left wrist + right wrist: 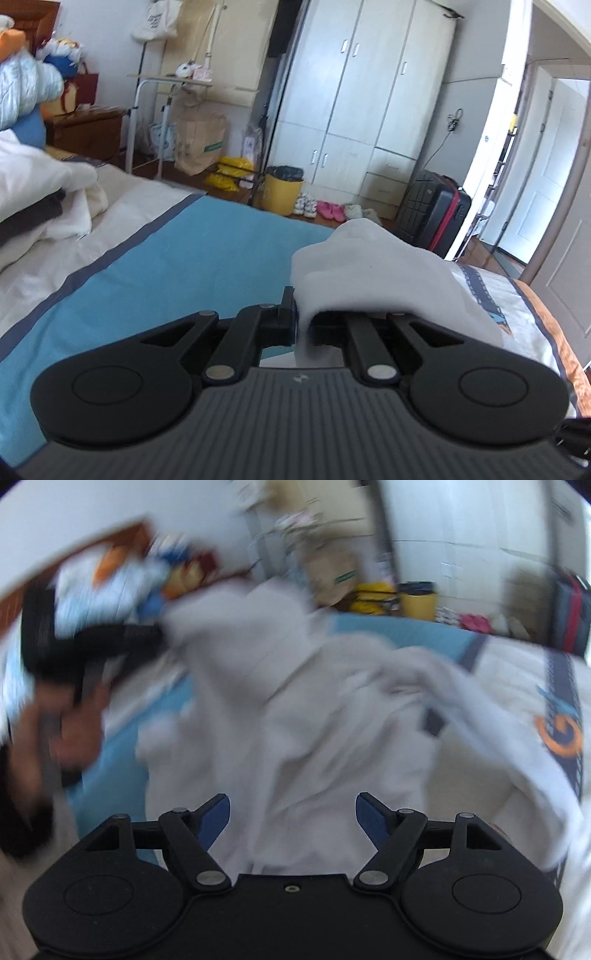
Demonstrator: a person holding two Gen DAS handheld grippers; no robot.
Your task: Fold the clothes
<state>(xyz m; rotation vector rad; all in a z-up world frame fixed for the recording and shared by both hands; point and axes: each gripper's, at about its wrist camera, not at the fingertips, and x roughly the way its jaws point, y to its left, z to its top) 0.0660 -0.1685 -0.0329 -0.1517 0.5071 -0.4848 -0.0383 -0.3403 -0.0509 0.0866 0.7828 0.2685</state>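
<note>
The left gripper (303, 325) has its jaws pressed together on a fold of the white garment (373, 269), which bunches up over the right-hand finger and trails off to the right. That pinch looks meant to keep 1 edge of the cloth lifted so the rest can be drawn out or laid over. In the right wrist view the same white garment (295, 709) lies spread and rumpled across the bed (118, 786), mostly on the blue sheet, with 1 side raised toward the person's hand (70, 731), which carries the left gripper (92, 642) at the upper left.

The right gripper (292, 818) hovers over the near part of the garment with its jaws spread wide and nothing between the blue pads (218, 818); the cloth sits below and beyond them, not gripped. I judge it is placed to take a fresh hold nearer the hem for the fold.

A printed white cloth (554, 731) lies at the right, close to the garment and partly under it, so it could be caught by mistake. A pile of folded clothes (40, 206) sits at the far left of the bed, well apart. The wardrobe (369, 110), yellow bin (280, 192) and suitcase (432, 214) stand on the floor beyond, out of the way.
</note>
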